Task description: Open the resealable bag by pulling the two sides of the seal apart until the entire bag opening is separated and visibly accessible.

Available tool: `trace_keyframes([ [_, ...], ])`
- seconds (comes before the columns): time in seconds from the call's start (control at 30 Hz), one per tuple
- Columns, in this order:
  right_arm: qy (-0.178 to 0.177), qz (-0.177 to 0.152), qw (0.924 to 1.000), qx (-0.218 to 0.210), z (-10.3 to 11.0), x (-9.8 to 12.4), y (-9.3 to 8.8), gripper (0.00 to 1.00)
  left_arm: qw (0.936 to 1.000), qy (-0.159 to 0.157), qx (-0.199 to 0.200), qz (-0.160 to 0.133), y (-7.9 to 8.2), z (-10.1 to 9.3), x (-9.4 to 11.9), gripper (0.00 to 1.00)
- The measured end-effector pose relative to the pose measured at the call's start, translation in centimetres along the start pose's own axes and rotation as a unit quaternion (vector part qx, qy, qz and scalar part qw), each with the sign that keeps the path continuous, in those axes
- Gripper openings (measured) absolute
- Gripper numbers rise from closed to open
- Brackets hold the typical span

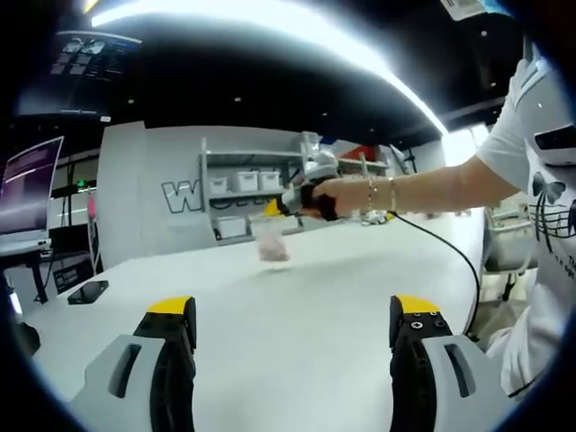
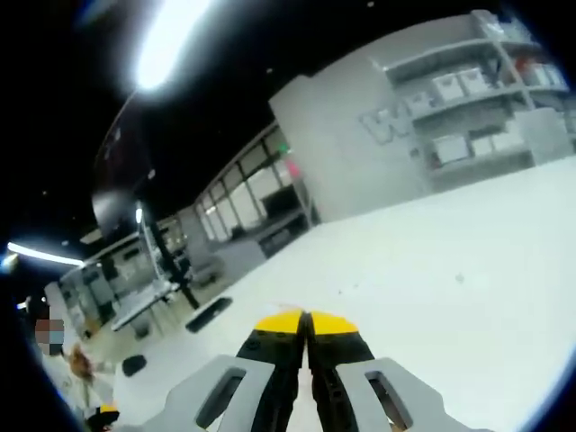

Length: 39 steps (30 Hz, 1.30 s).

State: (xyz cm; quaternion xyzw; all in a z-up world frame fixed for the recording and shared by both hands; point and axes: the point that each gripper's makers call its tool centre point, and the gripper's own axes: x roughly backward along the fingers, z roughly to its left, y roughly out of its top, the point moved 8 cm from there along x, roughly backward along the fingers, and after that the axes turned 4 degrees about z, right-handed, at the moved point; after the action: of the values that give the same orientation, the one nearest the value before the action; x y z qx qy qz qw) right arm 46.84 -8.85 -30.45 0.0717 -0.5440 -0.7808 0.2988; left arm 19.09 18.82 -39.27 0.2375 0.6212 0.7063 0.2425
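A small clear resealable bag (image 1: 271,243) with pinkish contents hangs blurred just above the white table (image 1: 297,288), toward its far side. The right gripper (image 1: 274,209), held in a person's hand (image 1: 342,196), pinches the bag's top edge. In the right gripper view that gripper (image 2: 306,326) has its yellow-tipped jaws pressed together, and the bag itself is hidden below them. My left gripper (image 1: 292,315) stands open, low over the near part of the table, well short of the bag, with nothing between its jaws.
A black phone (image 1: 87,292) (image 2: 209,315) lies near the table's left edge. Shelves with white bins (image 1: 243,182) (image 2: 468,99) stand behind the table. A monitor (image 1: 27,193) is at far left. A black cable (image 1: 450,247) trails from the person's hand.
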Motion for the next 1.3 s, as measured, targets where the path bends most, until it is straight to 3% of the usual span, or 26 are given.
trace_keyframes([
  [1.3,-0.05,0.004,0.9988,-0.002,-3.1,-3.2,1.7,0.0,1.0,0.005,0.003,0.004,-0.7,0.9,-0.4,0.87],
])
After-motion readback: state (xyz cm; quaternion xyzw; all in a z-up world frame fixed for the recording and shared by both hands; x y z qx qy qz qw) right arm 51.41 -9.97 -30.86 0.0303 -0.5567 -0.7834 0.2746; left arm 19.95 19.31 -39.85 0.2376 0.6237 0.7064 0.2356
